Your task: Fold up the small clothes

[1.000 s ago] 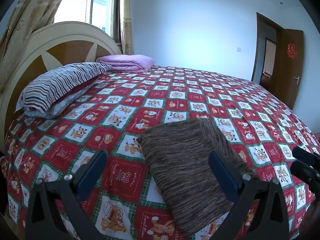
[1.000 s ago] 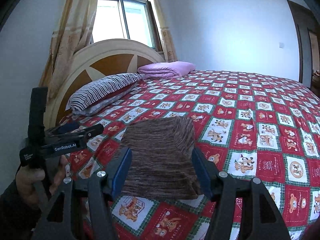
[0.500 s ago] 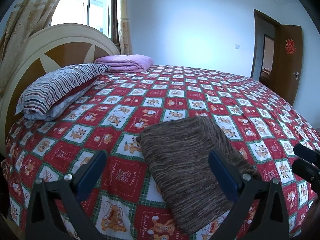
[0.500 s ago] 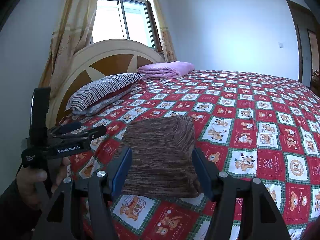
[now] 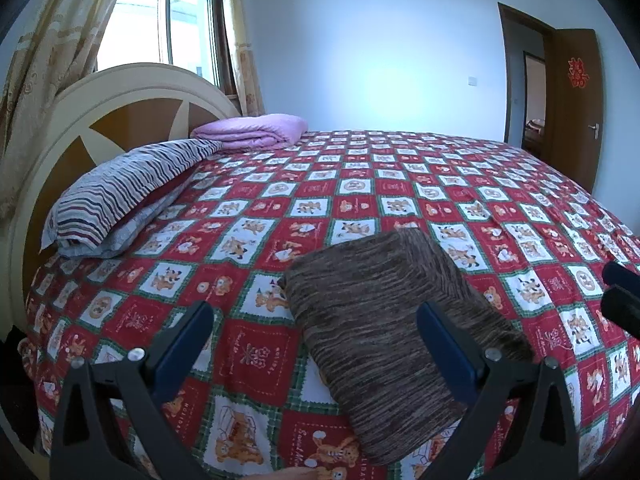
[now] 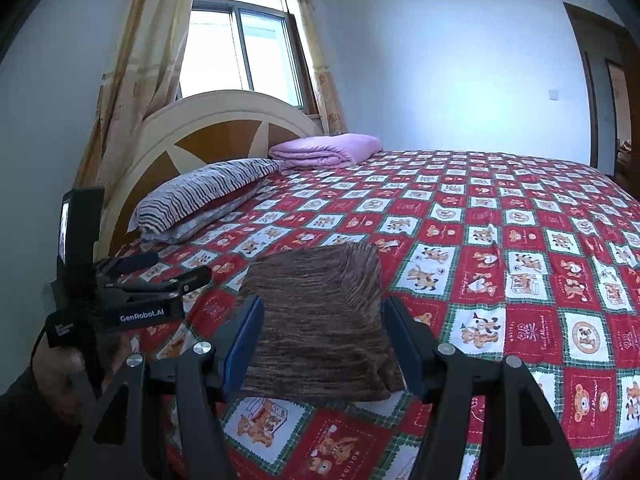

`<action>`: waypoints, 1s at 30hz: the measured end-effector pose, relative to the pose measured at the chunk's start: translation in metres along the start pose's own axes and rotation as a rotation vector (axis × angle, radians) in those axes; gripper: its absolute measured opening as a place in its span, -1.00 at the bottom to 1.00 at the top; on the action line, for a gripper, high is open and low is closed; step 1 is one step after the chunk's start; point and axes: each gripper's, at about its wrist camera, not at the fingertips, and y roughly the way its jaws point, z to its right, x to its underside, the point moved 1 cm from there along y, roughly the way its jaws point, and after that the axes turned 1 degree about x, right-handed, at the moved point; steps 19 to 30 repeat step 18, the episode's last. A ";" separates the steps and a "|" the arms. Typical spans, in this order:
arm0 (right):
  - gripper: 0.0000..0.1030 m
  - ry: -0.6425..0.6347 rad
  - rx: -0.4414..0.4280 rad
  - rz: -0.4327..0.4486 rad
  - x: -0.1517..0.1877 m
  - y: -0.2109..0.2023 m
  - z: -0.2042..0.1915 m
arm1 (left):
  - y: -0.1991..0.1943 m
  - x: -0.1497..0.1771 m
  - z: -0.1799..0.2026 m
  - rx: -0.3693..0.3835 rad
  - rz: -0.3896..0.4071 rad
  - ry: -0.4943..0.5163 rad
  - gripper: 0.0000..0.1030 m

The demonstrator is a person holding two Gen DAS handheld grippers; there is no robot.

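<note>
Folded garment point(image 6: 320, 316): coarse brown mélange knit, matt, ribbed. Bedspread point(image 5: 360, 200): smooth printed cotton-like cloth, matt. Pillow point(image 5: 128, 196): striped woven cloth. Folded quilt point(image 5: 252, 132): soft lilac fabric, faint sheen. Headboard point(image 6: 224, 136): painted wood, satin finish. Gripper fingers point(image 6: 244, 340): matt black plastic, blue pads, bright metal screws.

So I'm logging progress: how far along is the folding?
Done: the brown garment lies on the bedspread as a compact folded rectangle. In hand: nothing; the left tool and the right tool are both open, above it. Left: no other unfolded clothes show.
</note>
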 end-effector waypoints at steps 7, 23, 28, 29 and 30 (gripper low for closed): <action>0.23 0.005 0.002 0.009 -0.002 -0.002 0.002 | -0.001 -0.002 -0.003 -0.011 0.008 0.000 1.00; 0.23 -0.005 -0.002 -0.017 0.000 0.001 0.000 | -0.002 -0.001 0.005 -0.015 0.034 0.041 1.00; 0.23 -0.005 -0.002 -0.017 0.000 0.001 0.000 | -0.002 -0.001 0.005 -0.015 0.034 0.041 1.00; 0.23 -0.005 -0.002 -0.017 0.000 0.001 0.000 | -0.002 -0.001 0.005 -0.015 0.034 0.041 1.00; 0.23 -0.005 -0.002 -0.017 0.000 0.001 0.000 | -0.002 -0.001 0.005 -0.015 0.034 0.041 1.00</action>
